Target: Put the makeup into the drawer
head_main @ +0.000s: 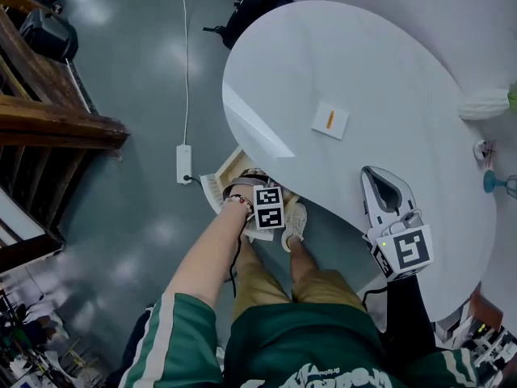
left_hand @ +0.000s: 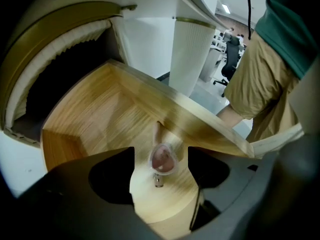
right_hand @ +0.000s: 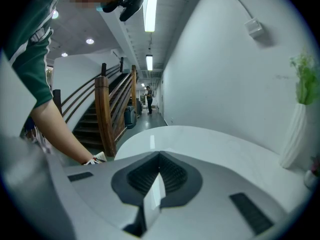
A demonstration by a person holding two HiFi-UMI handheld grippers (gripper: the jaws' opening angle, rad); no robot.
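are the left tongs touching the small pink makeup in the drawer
Apart. The left gripper view shows the left tongs open, with bare wood showing on both sides of the small pink clear-cased makeup piece lying on the floor of the wooden drawer.

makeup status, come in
Left gripper open, above drawer. Right gripper shut, above table. Makeup lying in drawer, between left jaws, ungripped. Nothing blocking.

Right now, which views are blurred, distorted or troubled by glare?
Left gripper view: the wooden drawer is smeared by motion blur, the makeup soft, the corners dark. Right gripper view: fisheye bends the wall; the ceiling lamp glares. Head view: sharp, with pale reflections on the white table.
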